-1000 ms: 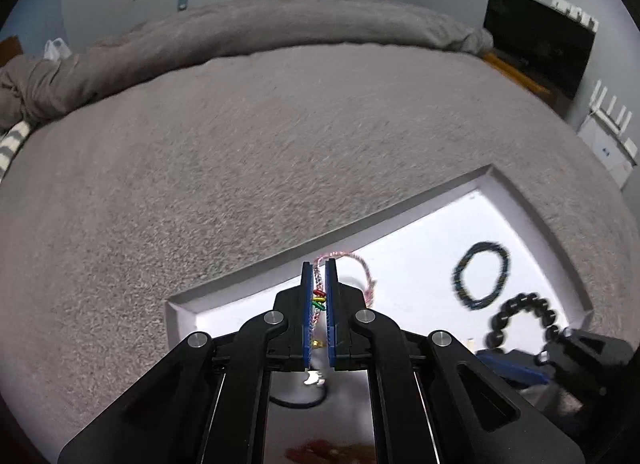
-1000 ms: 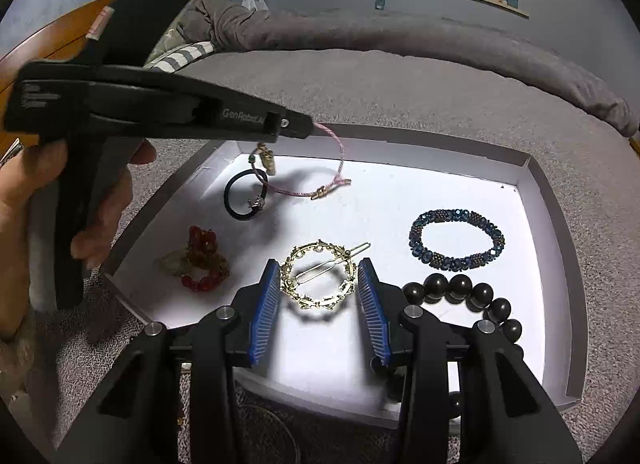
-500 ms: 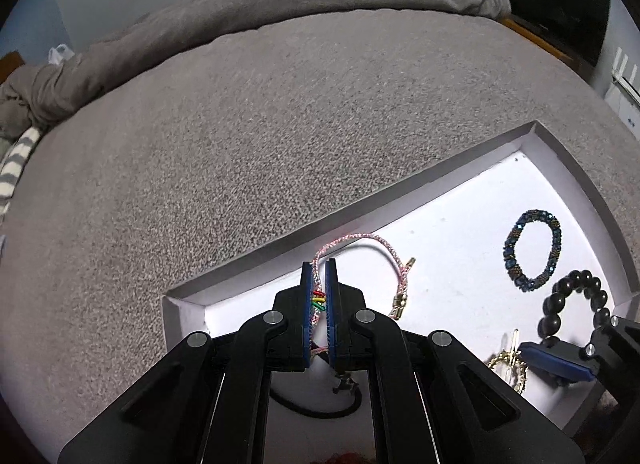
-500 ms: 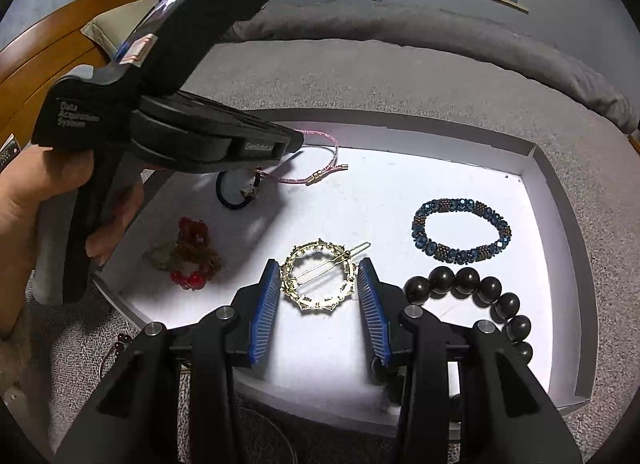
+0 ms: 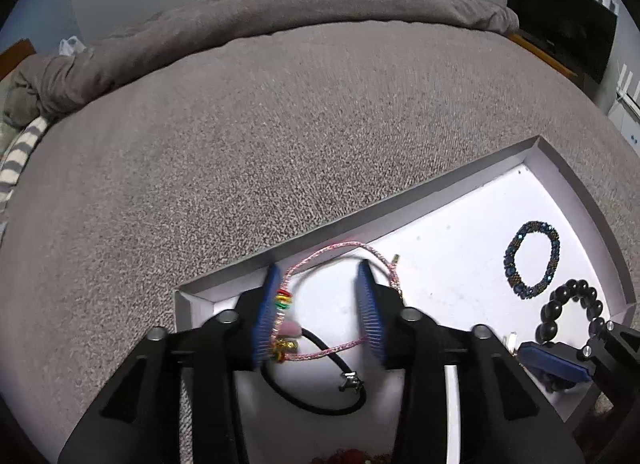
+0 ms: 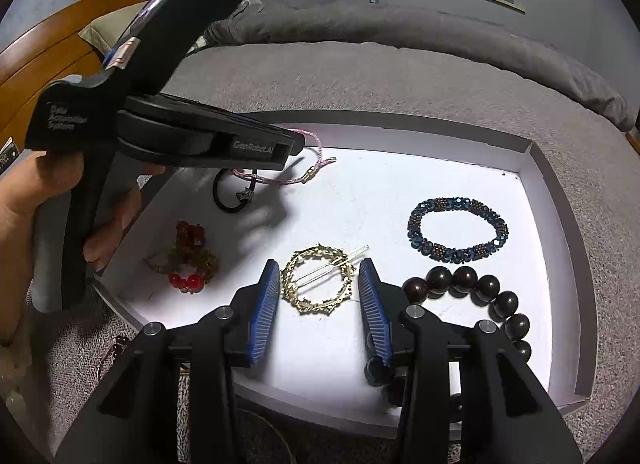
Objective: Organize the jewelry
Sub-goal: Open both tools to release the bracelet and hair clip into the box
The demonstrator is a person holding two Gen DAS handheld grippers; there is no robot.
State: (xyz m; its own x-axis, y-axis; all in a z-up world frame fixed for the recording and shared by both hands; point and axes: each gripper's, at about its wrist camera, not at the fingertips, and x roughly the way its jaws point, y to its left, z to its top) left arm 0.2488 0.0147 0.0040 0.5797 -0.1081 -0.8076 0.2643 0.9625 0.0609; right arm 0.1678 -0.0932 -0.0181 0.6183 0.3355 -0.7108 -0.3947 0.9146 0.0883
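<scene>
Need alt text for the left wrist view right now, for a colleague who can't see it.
The left tongs are opening over a white tray on a grey bed, a pink cord bracelet loose between their blue pads. A black hair tie lies beneath; a blue beaded bracelet and dark bead bracelet sit right.

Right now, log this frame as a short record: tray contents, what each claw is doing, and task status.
tray: white, on grey bedding
contents: pink cord bracelet, black hair tie, gold hair clip, blue beaded bracelet, dark bead bracelet, red brooch
left claw: opening, cord bracelet between its jaws
right claw: open around the clip
status: bracelet being released in tray
</scene>
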